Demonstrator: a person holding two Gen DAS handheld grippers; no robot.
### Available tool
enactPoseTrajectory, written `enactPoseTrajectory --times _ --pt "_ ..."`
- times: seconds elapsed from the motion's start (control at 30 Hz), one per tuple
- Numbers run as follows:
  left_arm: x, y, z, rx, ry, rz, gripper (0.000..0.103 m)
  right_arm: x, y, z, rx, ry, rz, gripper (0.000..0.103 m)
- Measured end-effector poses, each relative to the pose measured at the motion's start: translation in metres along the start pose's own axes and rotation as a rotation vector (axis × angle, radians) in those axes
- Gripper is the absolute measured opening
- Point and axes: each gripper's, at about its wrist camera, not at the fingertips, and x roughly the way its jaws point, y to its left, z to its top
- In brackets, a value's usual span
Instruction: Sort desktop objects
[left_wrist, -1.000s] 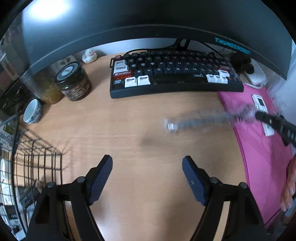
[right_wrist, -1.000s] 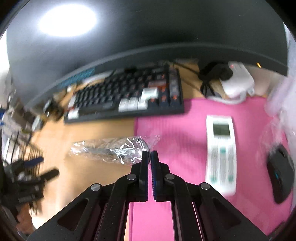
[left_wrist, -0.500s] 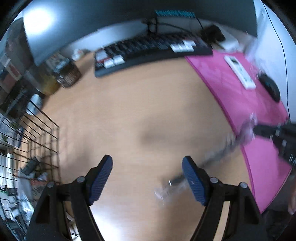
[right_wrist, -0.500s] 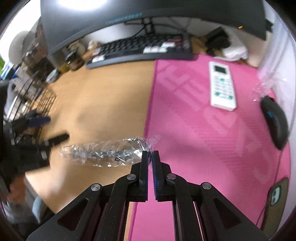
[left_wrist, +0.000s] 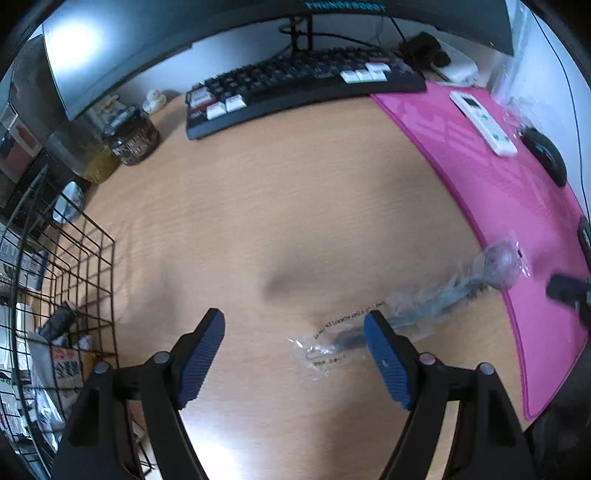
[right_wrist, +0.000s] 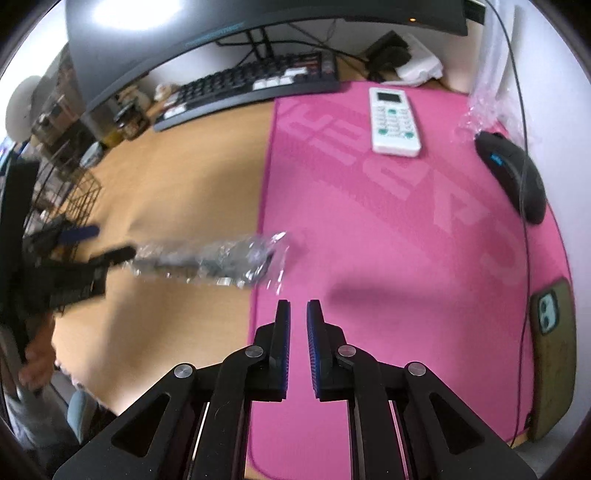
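Matt light wood desk (left_wrist: 295, 192), textured pink cloth mat (right_wrist: 369, 221), crinkled glossy clear plastic bag (right_wrist: 207, 258), black wire basket (left_wrist: 85, 258), ribbed blue gripper pads (left_wrist: 201, 354)

A home desk or small office: a wooden worktop (left_wrist: 295, 192) carries a mechanical keyboard (left_wrist: 303, 85) under a wide monitor (right_wrist: 258, 22), with a pink desk mat (right_wrist: 388, 229), mouse (right_wrist: 513, 173), remote control (right_wrist: 393, 122) and wire basket (left_wrist: 70, 295).

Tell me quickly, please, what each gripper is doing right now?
Left gripper: open, gripping nothing.
Right gripper: jaws opening, nothing between them.
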Motion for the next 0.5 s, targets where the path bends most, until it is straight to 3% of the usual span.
enactPoseTrajectory --times 0.1,0.33,0.5 --pt "0.006 0.003 0.011 0.003 0.001 0.025 0.080 0.014 0.016 -0.002 -0.039 0.036 0.047 0.011" --pt "0.021 -0.008 0.006 0.078 0.058 0.009 0.080 0.038 0.032 0.024 -0.064 0.014 0.010 0.011" --pt "0.015 -0.034 -0.005 0.152 0.077 -0.087 0.080 0.045 0.034 0.062 -0.053 -0.027 0.024 0.011"
